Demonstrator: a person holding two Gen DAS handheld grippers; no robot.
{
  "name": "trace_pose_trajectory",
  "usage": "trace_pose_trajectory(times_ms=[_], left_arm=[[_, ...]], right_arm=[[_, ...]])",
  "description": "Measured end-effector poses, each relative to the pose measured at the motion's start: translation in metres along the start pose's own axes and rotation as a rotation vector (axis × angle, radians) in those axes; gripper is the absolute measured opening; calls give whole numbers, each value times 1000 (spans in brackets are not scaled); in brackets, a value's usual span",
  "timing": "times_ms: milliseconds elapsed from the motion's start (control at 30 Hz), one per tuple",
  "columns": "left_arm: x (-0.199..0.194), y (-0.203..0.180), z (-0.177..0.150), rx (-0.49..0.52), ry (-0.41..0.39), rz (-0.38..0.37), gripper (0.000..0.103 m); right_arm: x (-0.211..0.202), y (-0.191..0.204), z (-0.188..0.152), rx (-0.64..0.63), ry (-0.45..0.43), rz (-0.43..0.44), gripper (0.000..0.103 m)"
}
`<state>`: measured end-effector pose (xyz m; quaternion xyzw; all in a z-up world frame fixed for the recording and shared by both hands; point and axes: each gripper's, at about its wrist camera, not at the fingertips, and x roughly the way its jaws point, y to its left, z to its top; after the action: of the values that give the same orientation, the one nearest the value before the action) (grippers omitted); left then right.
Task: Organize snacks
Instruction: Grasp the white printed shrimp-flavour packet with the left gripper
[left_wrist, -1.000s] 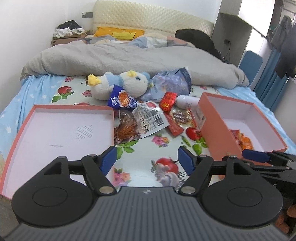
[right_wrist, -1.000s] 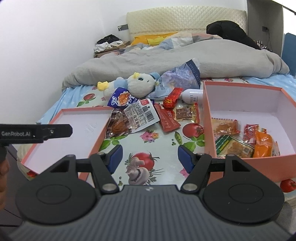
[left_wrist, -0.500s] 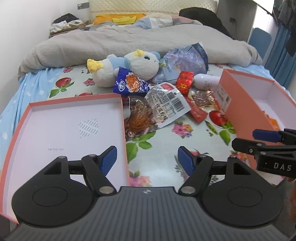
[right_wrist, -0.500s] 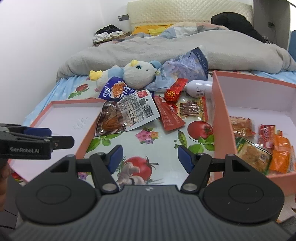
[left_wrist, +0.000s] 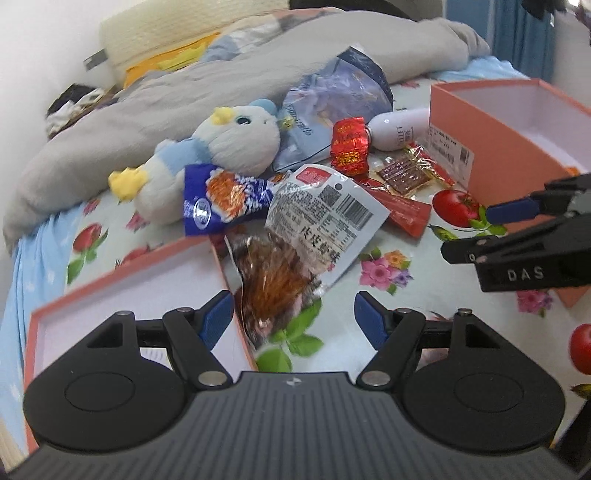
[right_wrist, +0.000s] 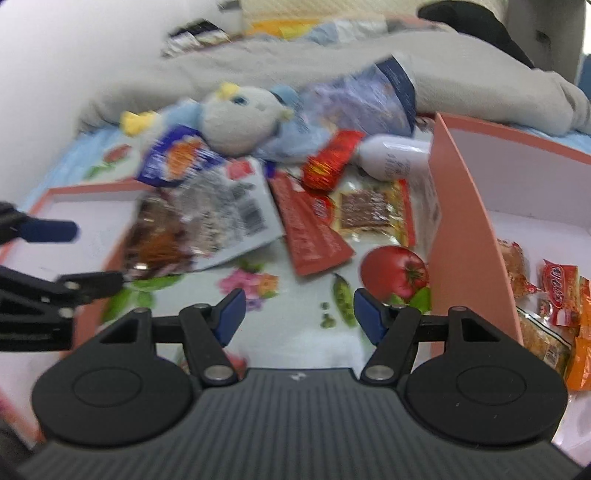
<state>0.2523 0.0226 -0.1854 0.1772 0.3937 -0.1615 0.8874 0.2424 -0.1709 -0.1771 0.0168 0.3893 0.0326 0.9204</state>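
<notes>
Loose snacks lie on the flowered sheet between two pink boxes. A clear bag of brown strips (left_wrist: 295, 251) (right_wrist: 192, 221) rests partly on the rim of the shallow left box (left_wrist: 129, 273) (right_wrist: 85, 192). My left gripper (left_wrist: 293, 319) (right_wrist: 85, 254) hangs open just in front of this bag, its pads apart from it. Behind lie a blue packet (left_wrist: 221, 199), a red wrapped snack (left_wrist: 349, 146), a flat red sachet (right_wrist: 310, 229) and a gold-edged brown snack (right_wrist: 369, 214). My right gripper (right_wrist: 299, 315) (left_wrist: 480, 232) stands open and empty over the sheet beside the deep right box (right_wrist: 461, 221).
Several snack packs (right_wrist: 554, 295) lie in the right box. A plush toy (left_wrist: 221, 147), a large bluish bag (left_wrist: 340, 96) and a white bottle (left_wrist: 399, 129) sit behind the snacks. A grey duvet (left_wrist: 147, 110) covers the far bed.
Both grippers have come forward and down toward the snack pile, so it looks larger. The left view has rolled. Both jaws stay open and nothing has been taken hold of.
</notes>
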Motion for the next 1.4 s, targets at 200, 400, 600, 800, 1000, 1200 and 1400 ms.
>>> trace_pose_trajectory(times_ms=[200,400,600,800,1000,1200,1400], left_arm=[[35,-1,16,150,26,-7,77],[65,-4,25,275,51,-20,78],[87,-6,25,391,56,-22,82],[108,5,32,380,69,-29,83],[119,12,35,358,97,-86,83],[121,22,38,286,110,-141,79],[112,26,38,200,108,-150,46]], right_arm=[[27,-5,16,-30,0,-20,66],[57,-7,27,-90,45,-53,66],[73,-1,36,-146,68,-65,66],[91,4,37,-200,84,-75,66],[97,1,40,-166,62,-67,62],[102,0,41,-165,46,-82,48],[95,6,44,-178,39,-86,17]])
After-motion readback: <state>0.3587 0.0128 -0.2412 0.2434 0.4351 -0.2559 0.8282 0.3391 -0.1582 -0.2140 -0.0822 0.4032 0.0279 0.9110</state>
